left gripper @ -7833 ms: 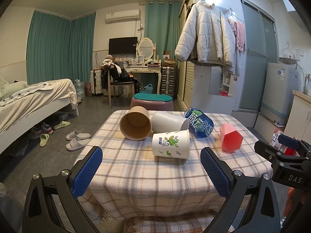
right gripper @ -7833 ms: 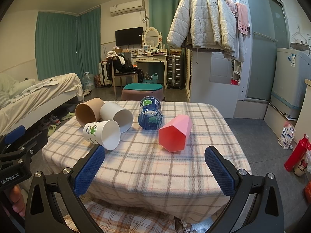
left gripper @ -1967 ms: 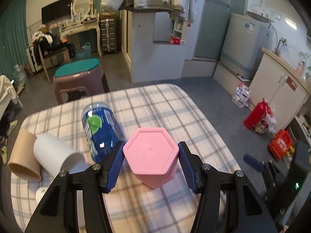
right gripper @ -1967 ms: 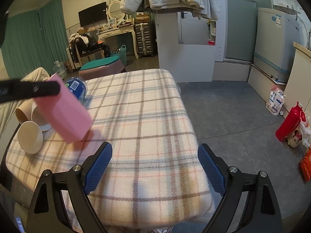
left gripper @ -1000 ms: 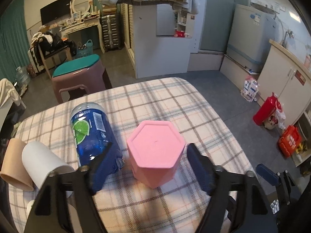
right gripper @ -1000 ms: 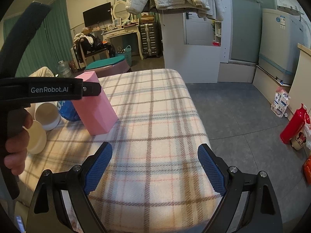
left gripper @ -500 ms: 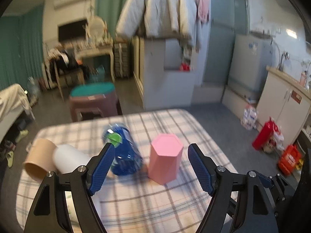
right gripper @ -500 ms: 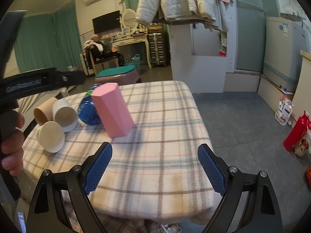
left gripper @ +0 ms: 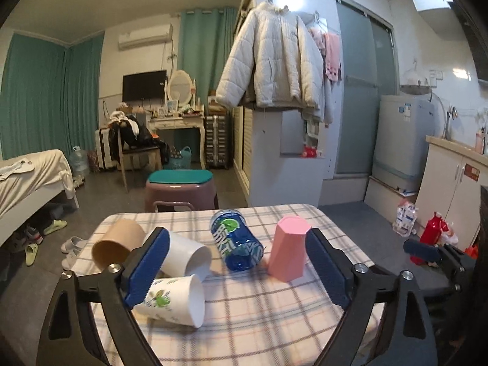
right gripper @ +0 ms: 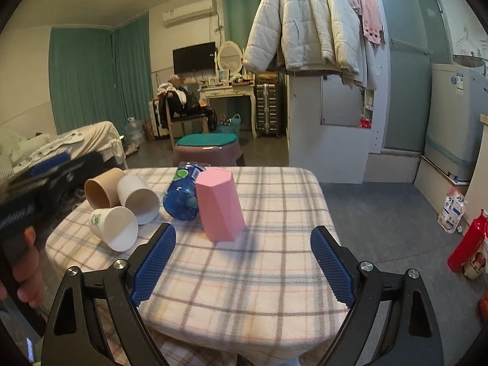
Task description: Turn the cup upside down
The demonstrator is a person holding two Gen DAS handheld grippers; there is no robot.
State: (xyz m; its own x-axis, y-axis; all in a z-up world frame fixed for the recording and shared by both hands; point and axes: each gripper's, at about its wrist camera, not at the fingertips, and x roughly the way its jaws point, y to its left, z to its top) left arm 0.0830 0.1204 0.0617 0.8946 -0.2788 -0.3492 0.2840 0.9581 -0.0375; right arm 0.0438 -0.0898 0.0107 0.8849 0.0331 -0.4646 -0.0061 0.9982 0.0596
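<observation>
Pink hexagonal cup (left gripper: 288, 247) stands upside down, closed base up, on the plaid tablecloth (left gripper: 274, 311), right of centre; its rim isn't visible against the cloth. Just left, a blue bottle (left gripper: 235, 239) lies on its side; in the right wrist view the pink cup hides part of it, so contact can't be judged. Further left lie a white cup (left gripper: 186, 256), a tan cup (left gripper: 117, 242) and, nearer, a white cup w/ green print (left gripper: 170, 300), all on their sides. Left gripper (left gripper: 236, 270) is spread wide, holding nothing, near edge of table; one finger covers part of the white cup. Right gripper (right gripper: 242, 263) is likewise spread, empty. In the right wrist view, far left, the left gripper's body and a hand (right gripper: 26, 270) are blurred, cut off by the frame.
</observation>
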